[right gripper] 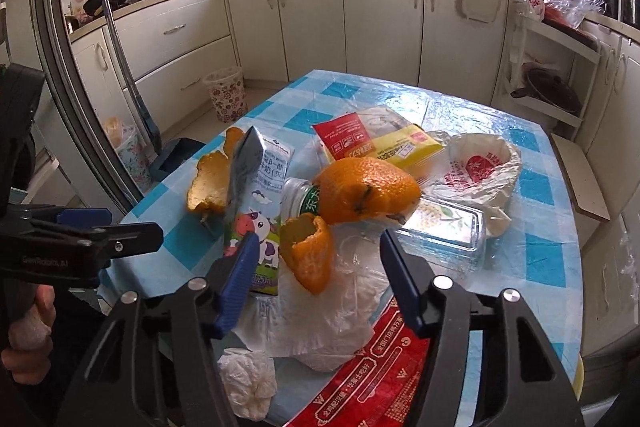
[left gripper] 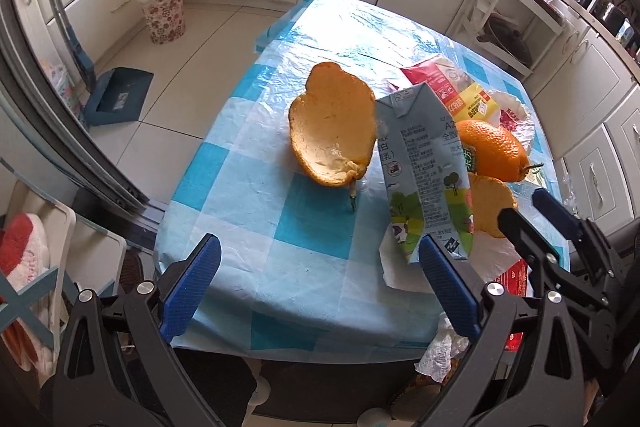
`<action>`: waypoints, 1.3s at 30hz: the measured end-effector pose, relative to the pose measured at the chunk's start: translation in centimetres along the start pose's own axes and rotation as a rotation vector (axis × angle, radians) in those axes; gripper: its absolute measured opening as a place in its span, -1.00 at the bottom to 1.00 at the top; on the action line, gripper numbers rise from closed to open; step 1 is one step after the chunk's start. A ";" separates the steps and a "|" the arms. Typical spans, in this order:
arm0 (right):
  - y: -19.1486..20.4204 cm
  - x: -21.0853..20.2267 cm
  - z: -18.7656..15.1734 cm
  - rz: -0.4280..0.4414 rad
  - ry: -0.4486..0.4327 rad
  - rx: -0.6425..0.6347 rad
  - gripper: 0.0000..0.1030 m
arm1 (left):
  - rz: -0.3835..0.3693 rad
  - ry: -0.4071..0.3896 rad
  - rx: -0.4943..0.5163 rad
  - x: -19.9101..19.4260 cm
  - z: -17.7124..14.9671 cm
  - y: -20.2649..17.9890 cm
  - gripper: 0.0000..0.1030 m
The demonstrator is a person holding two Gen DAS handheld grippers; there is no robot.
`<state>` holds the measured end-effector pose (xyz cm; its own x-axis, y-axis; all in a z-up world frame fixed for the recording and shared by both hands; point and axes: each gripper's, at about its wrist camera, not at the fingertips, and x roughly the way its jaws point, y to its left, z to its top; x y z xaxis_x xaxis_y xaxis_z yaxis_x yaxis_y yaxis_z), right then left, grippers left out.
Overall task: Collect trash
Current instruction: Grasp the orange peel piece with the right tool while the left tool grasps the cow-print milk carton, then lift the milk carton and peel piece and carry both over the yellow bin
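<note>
Trash lies on a blue-checked table [left gripper: 248, 155]. A large orange peel [left gripper: 332, 127] lies cupped side up, left of a flattened milk carton [left gripper: 424, 171]. More peel [left gripper: 490, 143] sits to the right. My left gripper [left gripper: 320, 291] is open over the table's near edge, and its right finger touches the carton's lower corner. In the right wrist view, my right gripper [right gripper: 316, 275] is open around a small peel piece [right gripper: 308, 251] on a white plastic bag [right gripper: 340, 311]. The carton [right gripper: 256, 211] and a big peel [right gripper: 364, 189] on a bottle lie just ahead.
A red and yellow wrapper [right gripper: 376, 143], a white bag [right gripper: 480, 167], a clear plastic box [right gripper: 444, 223], a crumpled tissue [right gripper: 248, 383] and a red packet [right gripper: 360, 375] crowd the table. A floral bin [left gripper: 162, 13] and a dustpan [left gripper: 118, 95] stand on the floor at left.
</note>
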<state>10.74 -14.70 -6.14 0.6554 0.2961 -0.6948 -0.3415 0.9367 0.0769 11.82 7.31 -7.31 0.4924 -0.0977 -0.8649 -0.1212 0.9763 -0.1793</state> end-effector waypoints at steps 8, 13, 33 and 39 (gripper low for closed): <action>0.3 -0.9 -0.1 0.017 -0.015 -0.004 -0.83 | -0.045 -0.025 0.023 -0.7 -0.4 -0.7 0.85; 0.2 -1.5 0.0 0.057 -0.032 0.006 -0.85 | -0.057 -0.030 0.084 -0.7 -0.5 -3.5 0.85; -7.7 -9.8 -0.2 -0.056 -0.261 0.155 -0.90 | 0.179 -0.022 0.158 2.8 0.2 -7.3 -0.27; -11.6 -12.2 -1.8 -0.099 -0.292 0.263 -0.90 | 0.167 -0.141 0.160 0.2 -0.2 -8.2 -0.33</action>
<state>5.50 -29.56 0.11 0.8531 0.2068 -0.4790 -0.1076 0.9681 0.2264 12.75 -0.73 -6.06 0.5938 0.0843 -0.8002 -0.0788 0.9958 0.0465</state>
